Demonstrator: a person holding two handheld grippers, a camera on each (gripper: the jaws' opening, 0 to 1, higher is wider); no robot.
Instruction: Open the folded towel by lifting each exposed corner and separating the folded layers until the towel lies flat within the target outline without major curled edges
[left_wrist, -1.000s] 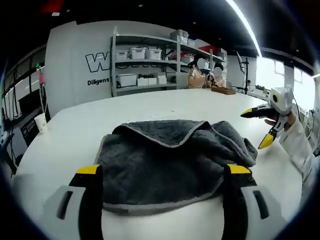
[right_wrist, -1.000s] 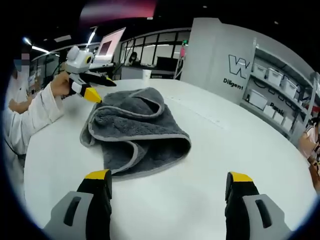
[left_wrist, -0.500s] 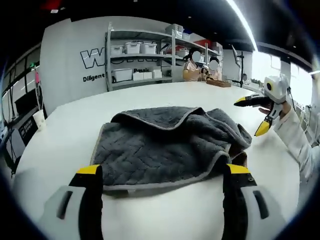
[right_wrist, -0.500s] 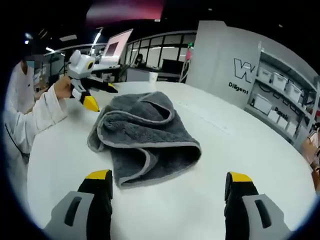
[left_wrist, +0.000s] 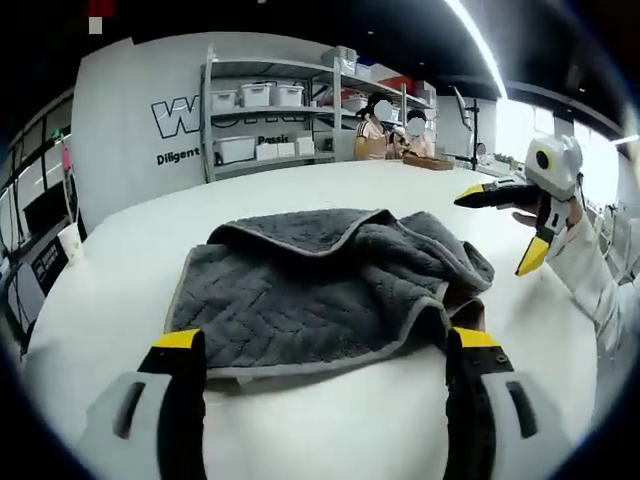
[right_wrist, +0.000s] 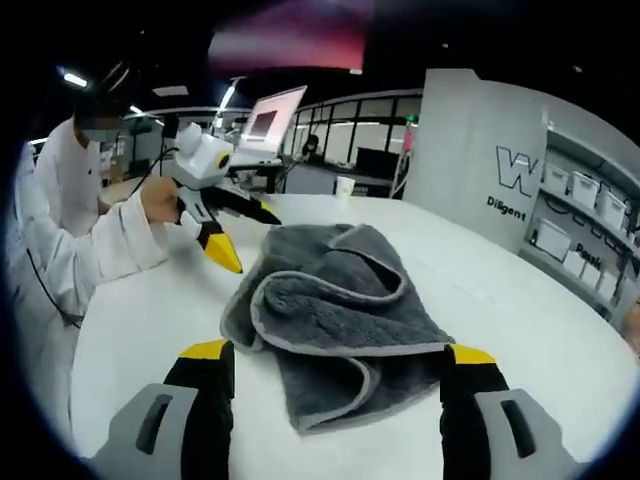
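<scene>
Grey terry towel (left_wrist: 330, 285) lies folded on the white desk (left_wrist: 120, 270), just ahead of both wide, empty tongs — left tongs (left_wrist: 325, 350), right tongs (right_wrist: 335, 362). Best pinch only the top hemmed corner — then peel slowly outward.

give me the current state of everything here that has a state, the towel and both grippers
grey towel: folded and bunched in layers on the white table, not flat.
left gripper: open, jaws wide, empty, at the towel's near edge.
right gripper: open, empty, at the towel's near edge.
</scene>
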